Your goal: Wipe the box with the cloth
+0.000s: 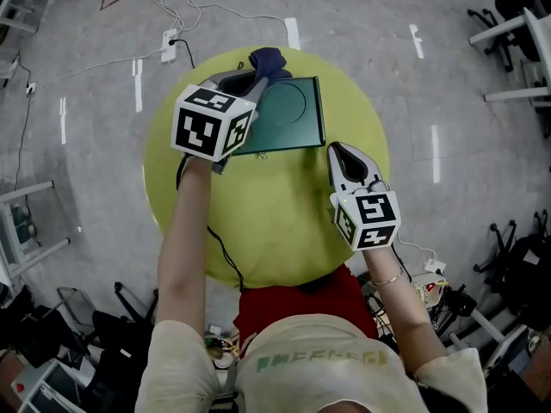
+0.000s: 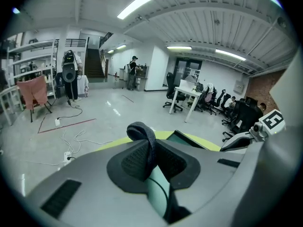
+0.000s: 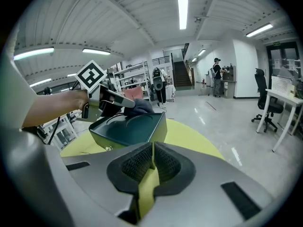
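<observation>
- Dark green rectangular box [image 1: 288,114] lies flat on the far side of the round yellow-green table [image 1: 267,222].
- Left gripper [image 1: 261,77] has its jaws pinched on a dark blue cloth [image 1: 269,58] at the box's far left corner.
- Right gripper [image 1: 342,151], jaws together and empty, is just beside the box's near right corner.

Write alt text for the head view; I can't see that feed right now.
The left gripper holds a dark cloth at the far left corner of a green box, which lies on a round yellow-green table. The right gripper, shut and empty, is off the box, near its right front corner.
</observation>
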{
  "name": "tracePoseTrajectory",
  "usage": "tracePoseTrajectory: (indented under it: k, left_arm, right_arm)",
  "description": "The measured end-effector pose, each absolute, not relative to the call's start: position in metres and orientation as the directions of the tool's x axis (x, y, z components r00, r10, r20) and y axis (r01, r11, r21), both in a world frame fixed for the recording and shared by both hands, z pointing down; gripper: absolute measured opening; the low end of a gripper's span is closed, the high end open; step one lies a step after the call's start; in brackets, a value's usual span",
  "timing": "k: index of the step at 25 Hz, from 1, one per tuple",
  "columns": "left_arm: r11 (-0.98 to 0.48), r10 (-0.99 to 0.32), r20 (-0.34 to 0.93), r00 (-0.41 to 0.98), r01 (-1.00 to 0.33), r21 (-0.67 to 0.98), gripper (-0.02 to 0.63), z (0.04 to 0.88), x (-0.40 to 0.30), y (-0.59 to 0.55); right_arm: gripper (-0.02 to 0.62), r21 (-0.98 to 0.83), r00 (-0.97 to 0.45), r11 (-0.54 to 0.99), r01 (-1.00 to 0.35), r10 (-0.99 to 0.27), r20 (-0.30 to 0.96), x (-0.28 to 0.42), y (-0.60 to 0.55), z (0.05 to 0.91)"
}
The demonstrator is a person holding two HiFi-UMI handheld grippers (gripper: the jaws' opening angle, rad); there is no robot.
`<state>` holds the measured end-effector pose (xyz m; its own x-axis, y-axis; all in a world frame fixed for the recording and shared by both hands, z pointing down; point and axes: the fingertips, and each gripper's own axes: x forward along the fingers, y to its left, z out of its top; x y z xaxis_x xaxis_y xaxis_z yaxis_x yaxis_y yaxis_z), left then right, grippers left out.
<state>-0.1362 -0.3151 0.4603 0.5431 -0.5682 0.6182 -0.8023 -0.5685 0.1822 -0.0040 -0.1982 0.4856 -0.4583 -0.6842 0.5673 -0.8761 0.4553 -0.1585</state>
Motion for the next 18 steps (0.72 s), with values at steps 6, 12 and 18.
tracePoseTrajectory:
  k: [6,12,18]
  left_arm:
    - [-0.510,-0.603,0.629,0.491,-0.843,0.170,0.057,0.458,-0.172,-0.306]
    - [-0.449,-0.641,0.633,0.433,-0.881,0.148,0.057,0.458,-0.211,-0.298]
    - [-0.384,-0.671,0.628,0.394,-0.909,0.161,0.057,0.451,-0.238,-0.293]
  right_arm:
    - [0.040,-0.151,-0.464,0.469,-0.870,-0.677,0.571,-0.010,-0.194,0.483]
    - [0.040,-0.138,-0.467,0.484,-0.864,-0.669,0.578,-0.018,-0.191,0.484]
    - [0.040,-0.128,-0.468,0.490,-0.862,-0.673,0.573,-0.021,-0.189,0.474]
